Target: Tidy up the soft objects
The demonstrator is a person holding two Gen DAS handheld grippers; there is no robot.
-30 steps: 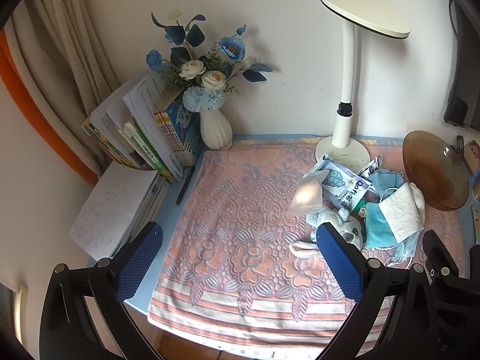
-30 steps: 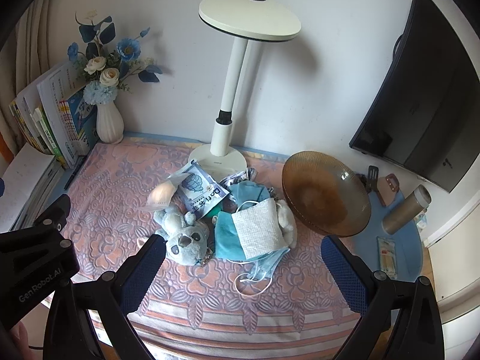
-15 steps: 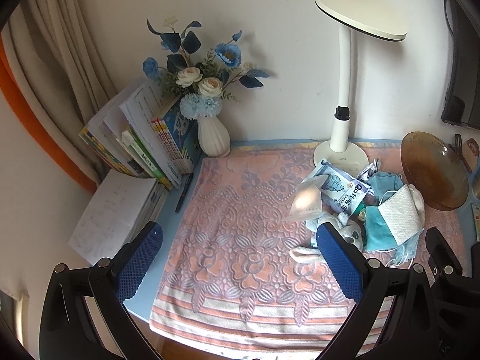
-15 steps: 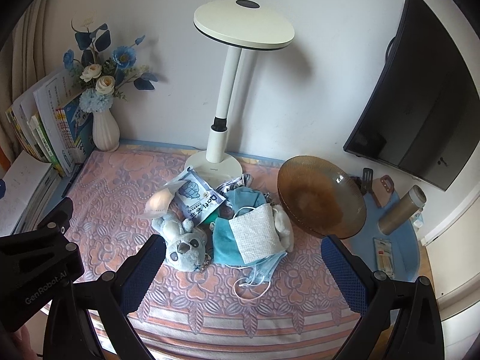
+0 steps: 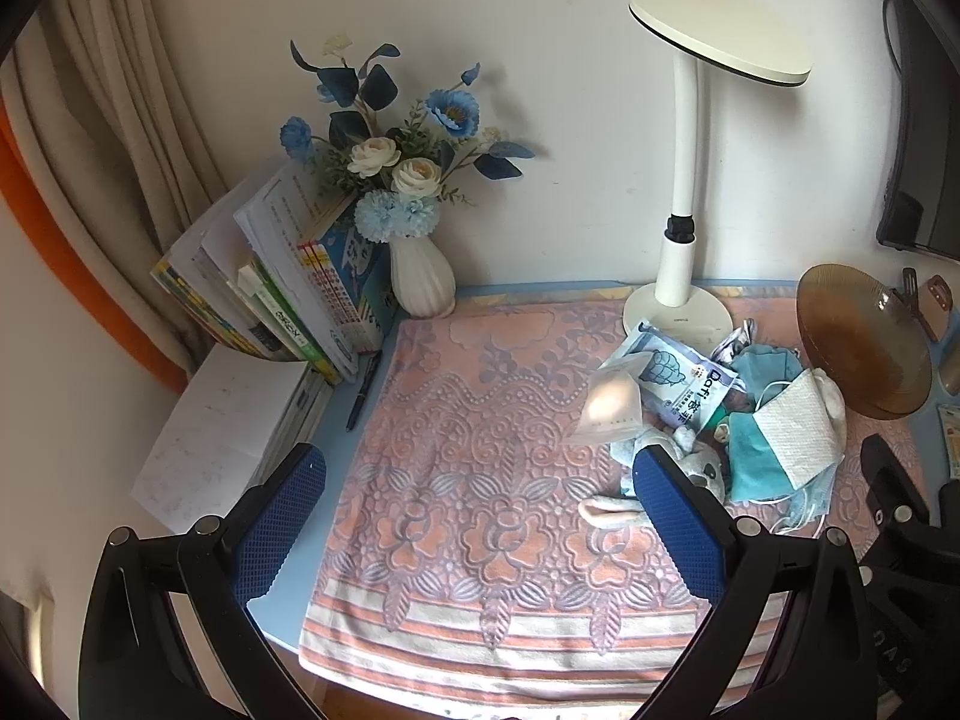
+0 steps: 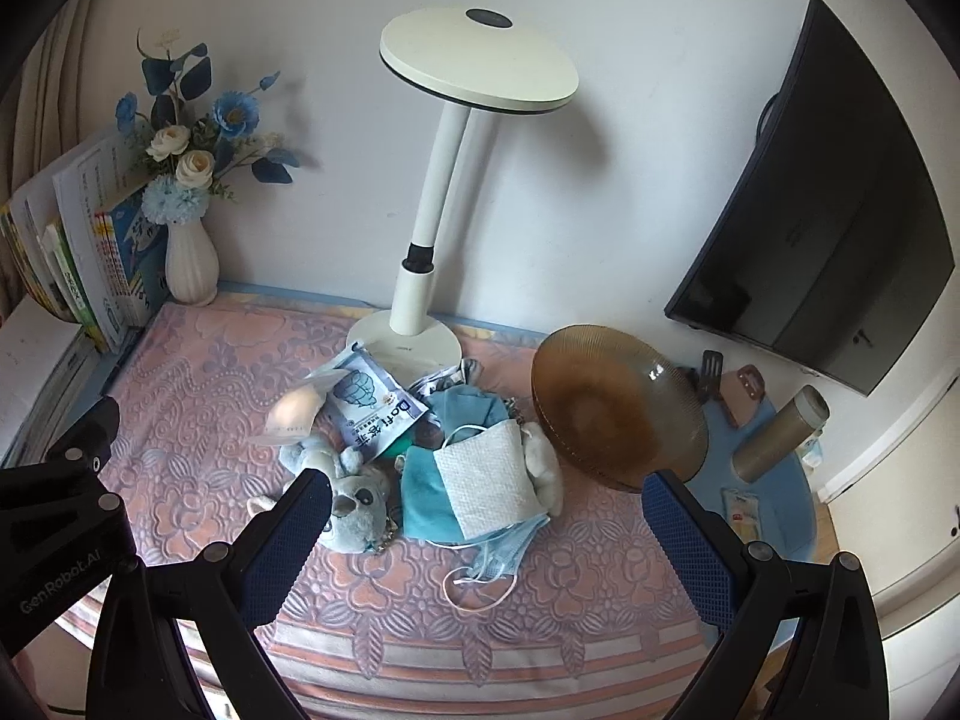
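Observation:
A heap of soft things lies on the pink patterned towel [image 5: 468, 480]. It holds a blue plush koala [image 6: 360, 498], a white cloth [image 6: 486, 480] on a teal cloth [image 6: 423, 498], a blue face mask [image 6: 510, 546], a printed packet [image 6: 372, 408] and a peach puff in a clear bag [image 6: 294, 411]. My right gripper [image 6: 485, 483] hangs open above the heap, holding nothing. My left gripper [image 5: 477, 462] is open over bare towel, and its right finger hides part of the koala [image 5: 699, 462]. An amber glass bowl [image 6: 612, 408] leans right of the heap.
A white desk lamp [image 6: 420, 276] stands behind the heap. A vase of flowers [image 5: 420, 282], leaning books [image 5: 288, 288] and a pen [image 5: 363, 390] are at the back left. A dark monitor [image 6: 828, 240] and a metal bottle [image 6: 780, 432] are at the right.
Both views have drifted slightly, so the table scene sits a little lower in frame. The heap has not moved and both grippers stay open.

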